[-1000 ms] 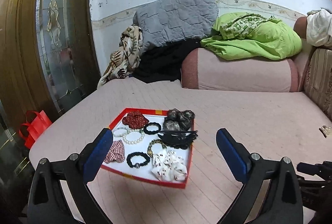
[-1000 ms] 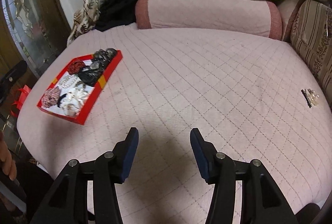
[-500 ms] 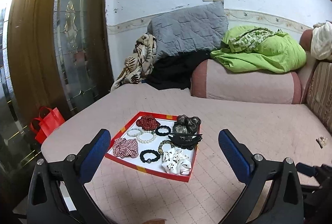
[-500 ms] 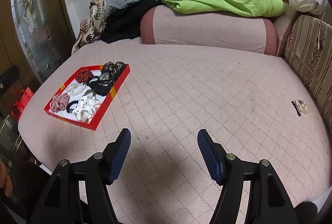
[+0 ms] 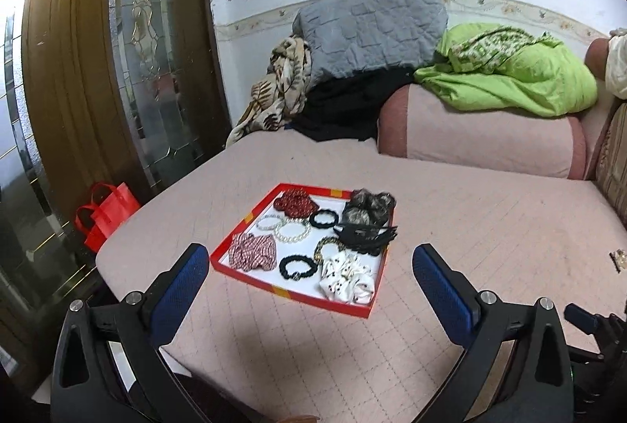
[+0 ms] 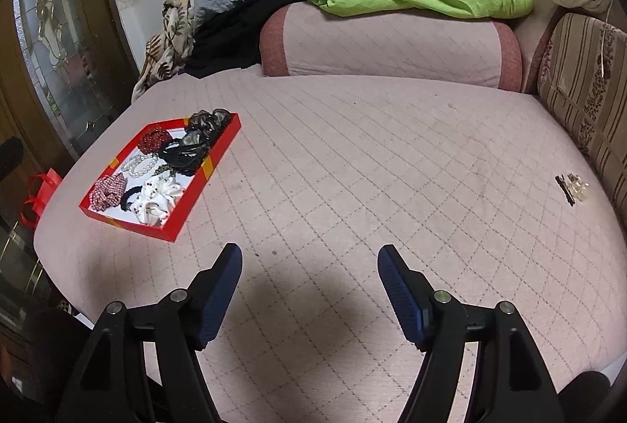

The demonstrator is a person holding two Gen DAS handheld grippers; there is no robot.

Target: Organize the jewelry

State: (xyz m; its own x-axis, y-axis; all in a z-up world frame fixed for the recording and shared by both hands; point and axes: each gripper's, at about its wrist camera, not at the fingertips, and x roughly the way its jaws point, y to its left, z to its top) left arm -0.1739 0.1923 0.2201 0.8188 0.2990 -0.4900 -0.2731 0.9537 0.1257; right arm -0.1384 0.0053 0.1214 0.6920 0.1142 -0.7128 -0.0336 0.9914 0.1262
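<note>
Red cardboard walled the tray (image 5: 250, 268), which lay on the pink quilted bed (image 5: 490, 227) a little left of centre in the left wrist view and at mid left in the right wrist view (image 6: 184, 223). Inside it sat a red scrunchie (image 5: 294, 202), two pearl bracelets (image 5: 292, 231), a black hair tie (image 5: 323, 218), a plaid scrunchie (image 5: 252, 257), a black bead bracelet (image 5: 298, 267), a white scrunchie (image 5: 347, 278), a black claw clip (image 5: 366, 235) and a dark scrunchie (image 5: 366, 205), all crowded close together.

At the far right of the bed, near a striped cushion (image 6: 584, 86), a small clip (image 6: 572, 187) lay alone, well apart from the tray.

Low in its own view, the left gripper (image 5: 309, 280) had its jaws spread wide with nothing between them, the tray showing in the gap beyond. The right gripper (image 6: 309, 272), low in its view, had jaws that were opening, empty, over bare quilt.

Along the top of both views were a grey pillow (image 5: 372, 27), a green blanket (image 5: 509, 78) on a pink bolster (image 5: 482, 144), and a red bag (image 5: 106, 215) at left by a glass door (image 5: 156, 70).
</note>
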